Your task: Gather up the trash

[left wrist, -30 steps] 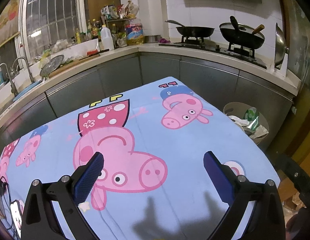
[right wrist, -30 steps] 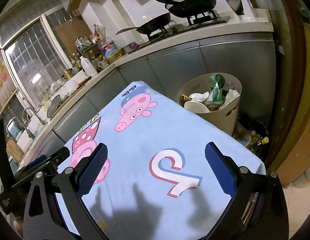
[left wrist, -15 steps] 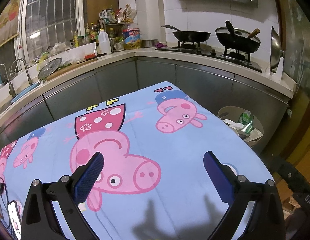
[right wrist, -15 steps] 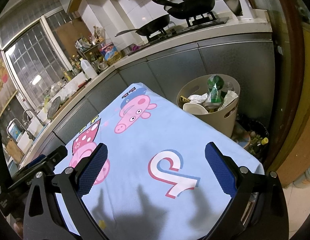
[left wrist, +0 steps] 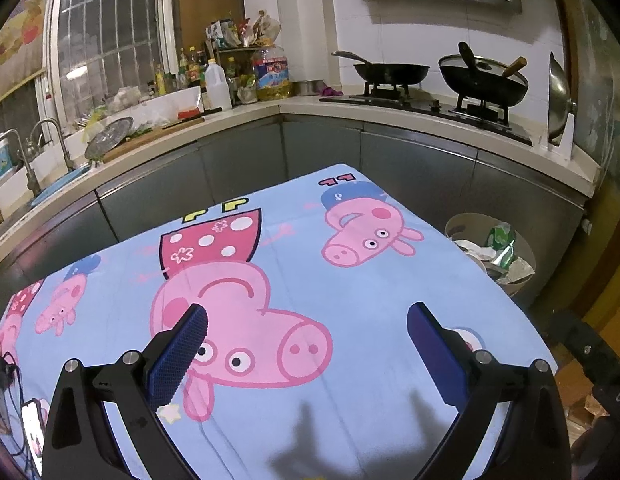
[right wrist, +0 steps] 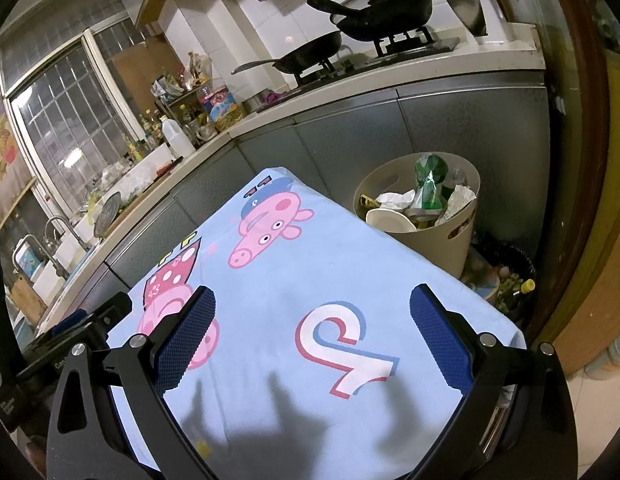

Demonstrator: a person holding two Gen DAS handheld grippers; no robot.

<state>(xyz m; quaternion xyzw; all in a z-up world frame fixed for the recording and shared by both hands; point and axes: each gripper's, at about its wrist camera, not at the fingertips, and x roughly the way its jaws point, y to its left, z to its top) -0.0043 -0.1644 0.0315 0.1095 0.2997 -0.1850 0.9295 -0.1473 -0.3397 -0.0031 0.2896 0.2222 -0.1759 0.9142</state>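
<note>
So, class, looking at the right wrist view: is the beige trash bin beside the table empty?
No, the beige trash bin already holds a green bottle, crumpled paper and a white bowl.

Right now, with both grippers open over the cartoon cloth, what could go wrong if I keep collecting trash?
The beige bin looks heaped: a green bottle and crumpled paper rise above its rim, so added trash might spill out. The bin sits below the edge of the blue tablecloth, so the right gripper could snag the cloth while reaching down.
</note>
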